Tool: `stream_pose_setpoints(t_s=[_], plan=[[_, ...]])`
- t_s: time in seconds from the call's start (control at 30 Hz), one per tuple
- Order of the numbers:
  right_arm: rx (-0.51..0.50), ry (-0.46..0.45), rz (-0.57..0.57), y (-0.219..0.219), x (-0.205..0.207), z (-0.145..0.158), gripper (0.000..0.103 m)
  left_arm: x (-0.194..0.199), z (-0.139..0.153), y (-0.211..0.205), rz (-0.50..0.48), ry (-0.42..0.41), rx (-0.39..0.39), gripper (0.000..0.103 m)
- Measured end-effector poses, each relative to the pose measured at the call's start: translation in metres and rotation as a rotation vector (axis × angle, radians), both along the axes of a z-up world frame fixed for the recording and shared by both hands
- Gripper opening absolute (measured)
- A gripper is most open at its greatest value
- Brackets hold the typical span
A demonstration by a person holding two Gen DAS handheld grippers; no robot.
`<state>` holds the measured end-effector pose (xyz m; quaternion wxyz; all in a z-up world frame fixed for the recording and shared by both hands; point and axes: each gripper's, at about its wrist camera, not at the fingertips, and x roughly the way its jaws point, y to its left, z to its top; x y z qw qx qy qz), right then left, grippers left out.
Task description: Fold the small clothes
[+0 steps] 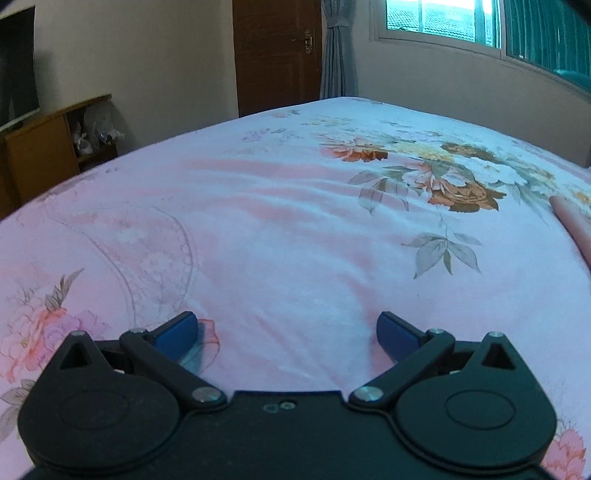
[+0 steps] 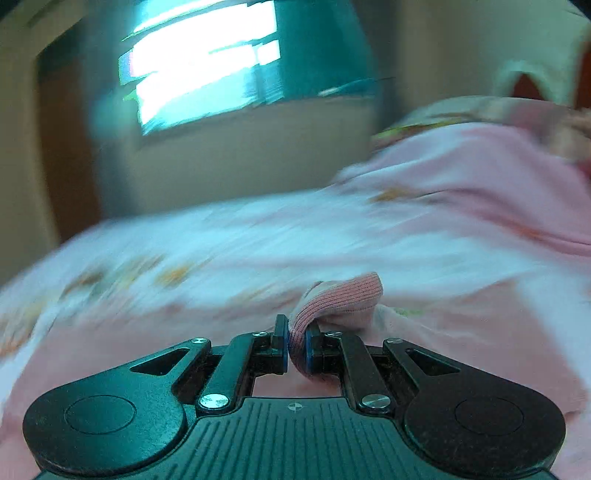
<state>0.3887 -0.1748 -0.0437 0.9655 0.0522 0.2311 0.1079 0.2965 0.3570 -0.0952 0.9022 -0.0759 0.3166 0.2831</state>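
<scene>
In the right wrist view my right gripper (image 2: 296, 338) is shut on the ribbed hem of a small pink garment (image 2: 340, 297). The cloth bunches just past the blue pads and trails off to the right over the bed; the whole view is smeared by motion. In the left wrist view my left gripper (image 1: 286, 326) stands wide open low over the floral pink bedsheet (image 1: 280, 229), with nothing between its blue fingertips (image 1: 177, 334). A pink strip of cloth (image 1: 570, 221) shows at the right edge of that view, far from the left gripper.
The bed fills both views. Beyond it stand a brown door (image 1: 277, 55), a grey curtain (image 1: 338, 55), a window (image 1: 443, 18) and a wooden cabinet (image 1: 40, 155) at the left. A pink pillow or blanket (image 2: 480, 177) lies heaped at the right.
</scene>
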Motion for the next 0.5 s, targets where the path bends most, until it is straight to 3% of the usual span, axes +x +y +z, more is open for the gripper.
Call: stream_pose_setpoints(t_s=[0.03,0.13,0.33,0.5], plan=[[-0.05,0.018,0.048,0.024,0.002,-0.013,0.008,-0.001,0.0,0.002,0.0,-0.008,-0.011,0.101],[-0.2,0.025,0.054,0.057,0.002,-0.042,0.008,-0.003,-0.002,0.004,-0.001,-0.023,-0.025,0.101],[-0.214,-0.06,0.058,0.05,-0.003,-0.031,0.008,-0.004,-0.003,0.002,0.0,-0.04,-0.014,0.101],[-0.246,-0.08,0.107,0.075,-0.025,-0.028,0.008,-0.004,-0.003,0.002,-0.001,-0.042,-0.011,0.101]])
